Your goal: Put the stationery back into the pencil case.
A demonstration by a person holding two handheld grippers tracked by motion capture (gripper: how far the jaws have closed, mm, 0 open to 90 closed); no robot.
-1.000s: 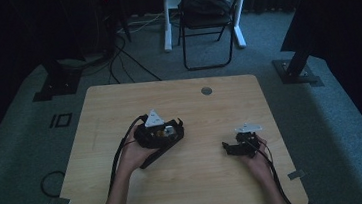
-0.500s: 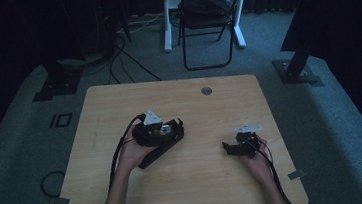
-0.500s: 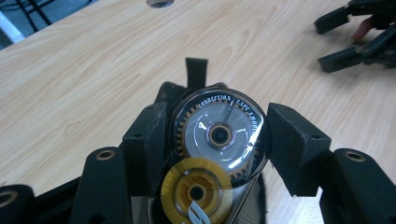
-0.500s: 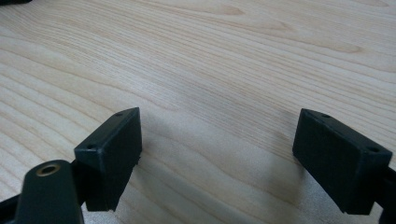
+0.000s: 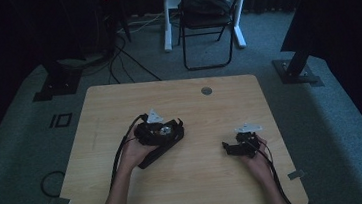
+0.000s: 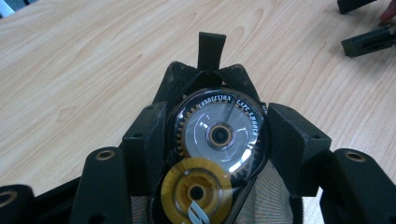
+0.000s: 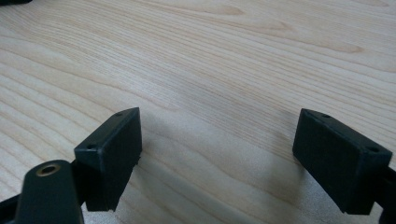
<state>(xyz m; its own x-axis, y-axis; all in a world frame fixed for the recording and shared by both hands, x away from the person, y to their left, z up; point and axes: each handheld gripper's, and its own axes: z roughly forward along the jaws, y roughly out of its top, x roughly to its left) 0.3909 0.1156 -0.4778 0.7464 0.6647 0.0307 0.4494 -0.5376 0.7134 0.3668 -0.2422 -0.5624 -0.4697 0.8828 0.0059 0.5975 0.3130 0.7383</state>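
the left tongs (image 6: 215, 135), clamped on a correction tape dispenser (image 6: 217, 140), have sunk closer to the surface (image 5: 211, 179) since earlier, while the right tongs (image 7: 219, 158) stay wide open, empty.

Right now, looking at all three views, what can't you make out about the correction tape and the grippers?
- Correction tape dispenser: its lower end is cut off by the bottom edge of the left gripper view; part of its ring lettering is too small to read.
- High view: the dispenser is dark, and the left gripper covers much of it.
- Right gripper: too small and dim in the high view to judge its fingers.
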